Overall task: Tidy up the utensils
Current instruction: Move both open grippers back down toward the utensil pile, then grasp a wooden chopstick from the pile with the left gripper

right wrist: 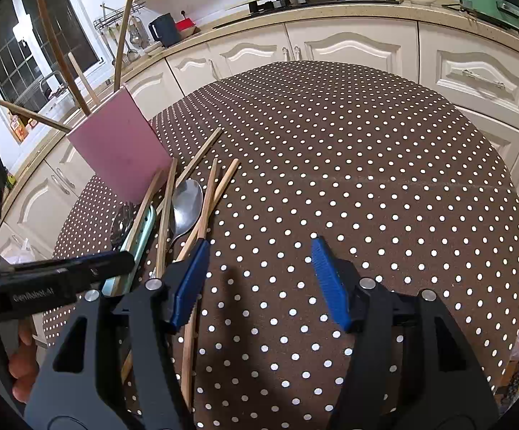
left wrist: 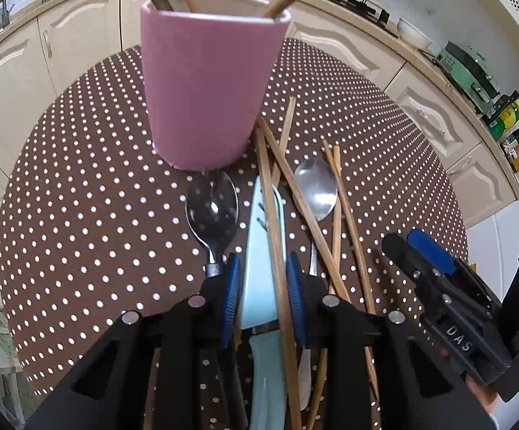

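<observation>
1. Utensils lie loose on the dotted table point(right wrist: 367, 150), in a pile at 6 o'clock of the pink cup point(left wrist: 202, 86).
2. The left gripper point(left wrist: 263, 294) has its blue pads narrowed around the pale knife point(left wrist: 263, 279) and one chopstick point(left wrist: 277, 251) lying across it; the pads look to touch the blade, though a firm grip I cannot confirm.
3. The right gripper point(right wrist: 259, 279) stands wide and holds nothing, its left pad beside the outer chopsticks point(right wrist: 216, 193).
4. Just past the pads: a dark spoon point(left wrist: 212, 204) at 11 o'clock, a bright spoon point(left wrist: 316, 190) at 1 o'clock.
5. Farther, the cup already holds a few sticks.
6. Judged: early; the knife, both spoons and several chopsticks remain.
7. Writing: "DAS" on the right gripper in the left view; "GenRobot-AI", roughly, on the left tool in the right view.
</observation>
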The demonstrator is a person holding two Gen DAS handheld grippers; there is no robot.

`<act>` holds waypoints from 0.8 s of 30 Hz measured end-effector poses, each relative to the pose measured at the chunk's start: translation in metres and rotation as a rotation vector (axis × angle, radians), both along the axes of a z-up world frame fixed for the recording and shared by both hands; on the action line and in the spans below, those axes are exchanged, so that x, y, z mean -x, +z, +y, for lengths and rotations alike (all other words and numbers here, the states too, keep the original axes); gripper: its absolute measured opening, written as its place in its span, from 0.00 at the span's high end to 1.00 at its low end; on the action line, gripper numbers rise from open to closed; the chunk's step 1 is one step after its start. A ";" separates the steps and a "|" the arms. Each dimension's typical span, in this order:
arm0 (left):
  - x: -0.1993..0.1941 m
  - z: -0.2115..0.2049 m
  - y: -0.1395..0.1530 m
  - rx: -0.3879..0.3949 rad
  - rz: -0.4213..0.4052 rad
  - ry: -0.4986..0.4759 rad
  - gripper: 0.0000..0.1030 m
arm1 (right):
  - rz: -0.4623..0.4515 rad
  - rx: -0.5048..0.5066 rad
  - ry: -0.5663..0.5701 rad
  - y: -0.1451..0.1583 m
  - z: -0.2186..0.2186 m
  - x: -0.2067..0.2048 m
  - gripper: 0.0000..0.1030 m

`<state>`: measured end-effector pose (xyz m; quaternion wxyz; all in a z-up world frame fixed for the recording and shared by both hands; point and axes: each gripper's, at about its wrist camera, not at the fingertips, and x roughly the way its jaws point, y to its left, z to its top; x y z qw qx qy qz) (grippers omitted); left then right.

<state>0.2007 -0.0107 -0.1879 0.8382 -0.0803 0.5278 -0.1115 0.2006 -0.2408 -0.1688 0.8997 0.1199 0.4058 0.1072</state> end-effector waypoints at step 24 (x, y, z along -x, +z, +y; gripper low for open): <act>-0.005 -0.012 0.014 -0.014 -0.062 -0.054 1.00 | -0.007 0.004 0.030 0.019 0.000 0.001 0.41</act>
